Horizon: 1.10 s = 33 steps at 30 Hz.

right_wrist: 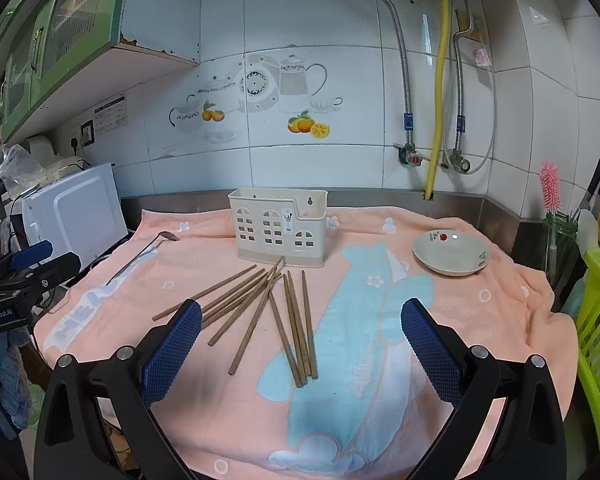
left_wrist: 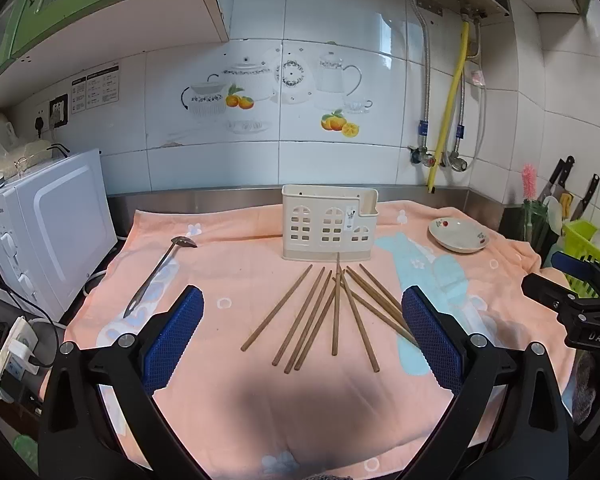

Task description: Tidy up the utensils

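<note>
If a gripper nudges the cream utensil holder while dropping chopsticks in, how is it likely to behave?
The utensil holder looks like thin cut-out plastic and seems empty, so it is probably light and may slide or tip. It stands upright on the soft towel, which may add grip but unsteady footing. The chopsticks look stiff and slender, so they might roll.

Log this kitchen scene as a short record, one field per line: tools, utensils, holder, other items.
left tool: open, holding nothing, above the near edge of the towel
right tool: open, holding nothing
chopsticks: loose, fanned and partly crossed on the towel, in front of the holder
ladle: metal, lying flat on the left part of the towel
utensil holder: cream plastic, upright, no utensils visible inside
dish: shallow, right of the holder
towel: peach with blue print, covering the counter
microwave: white, far left
</note>
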{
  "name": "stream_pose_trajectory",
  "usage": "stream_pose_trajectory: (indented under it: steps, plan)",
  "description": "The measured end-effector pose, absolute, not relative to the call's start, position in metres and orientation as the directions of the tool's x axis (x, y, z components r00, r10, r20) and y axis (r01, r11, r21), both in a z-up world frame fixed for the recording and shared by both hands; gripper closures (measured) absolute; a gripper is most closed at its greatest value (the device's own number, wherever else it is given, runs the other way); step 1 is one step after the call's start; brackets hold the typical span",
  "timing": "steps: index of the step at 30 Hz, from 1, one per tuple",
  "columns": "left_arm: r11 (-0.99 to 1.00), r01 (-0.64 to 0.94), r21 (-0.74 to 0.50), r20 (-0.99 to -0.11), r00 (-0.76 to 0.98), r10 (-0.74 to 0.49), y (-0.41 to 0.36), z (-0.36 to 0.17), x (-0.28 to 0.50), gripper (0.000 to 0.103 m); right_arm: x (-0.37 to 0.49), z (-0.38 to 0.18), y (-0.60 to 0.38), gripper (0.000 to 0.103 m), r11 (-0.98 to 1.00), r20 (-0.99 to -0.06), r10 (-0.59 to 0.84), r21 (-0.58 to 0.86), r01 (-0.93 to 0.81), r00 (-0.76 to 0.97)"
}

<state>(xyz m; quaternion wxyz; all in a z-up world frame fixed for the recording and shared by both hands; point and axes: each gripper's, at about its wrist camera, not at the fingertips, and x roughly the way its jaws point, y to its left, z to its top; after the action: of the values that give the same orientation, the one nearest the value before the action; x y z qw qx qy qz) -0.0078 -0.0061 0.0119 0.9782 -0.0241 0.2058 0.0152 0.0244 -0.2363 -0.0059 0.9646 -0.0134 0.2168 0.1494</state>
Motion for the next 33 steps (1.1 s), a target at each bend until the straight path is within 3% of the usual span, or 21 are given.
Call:
stream_pose_trajectory:
  steps: [33]
  plan:
    - [0.997,-0.05,-0.055,-0.399,0.917,0.024,-0.0001,0.011,-0.0042,0.005,0.0293,-0.0086,-0.2323,0.006,0.953,-0.421,0.29,0.047,-0.299,0.859]
